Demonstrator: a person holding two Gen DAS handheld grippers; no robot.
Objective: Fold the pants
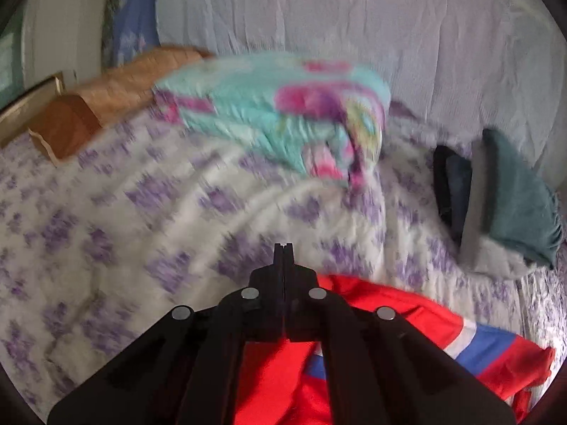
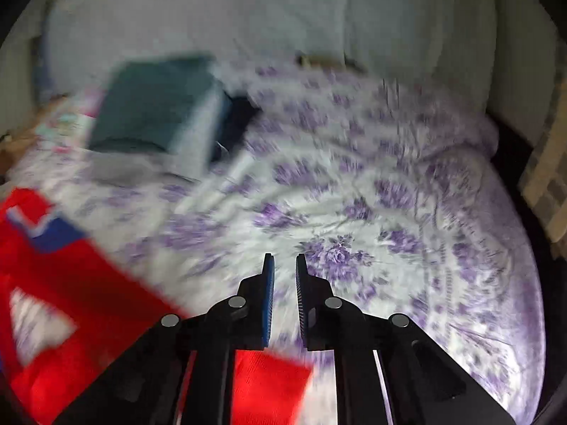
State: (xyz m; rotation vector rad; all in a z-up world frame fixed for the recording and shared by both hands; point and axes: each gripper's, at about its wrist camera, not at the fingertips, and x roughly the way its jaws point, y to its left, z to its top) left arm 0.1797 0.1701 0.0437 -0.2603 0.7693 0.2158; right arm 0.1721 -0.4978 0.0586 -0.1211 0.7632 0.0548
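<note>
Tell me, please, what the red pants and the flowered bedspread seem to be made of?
Red pants: probably a smooth, thin synthetic knit; bright even colour, sewn blue and white stripes. Flowered bedspread: likely matte woven cotton with a purple print; fine creases show. Blur leaves both uncertain.

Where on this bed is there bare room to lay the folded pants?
Free: the floral bedspread ahead of the right gripper, out to the bed's right edge; also the stretch between the red pants and the turquoise blanket. Crowded: around the stack of folded clothes and the brown pillow.
</note>
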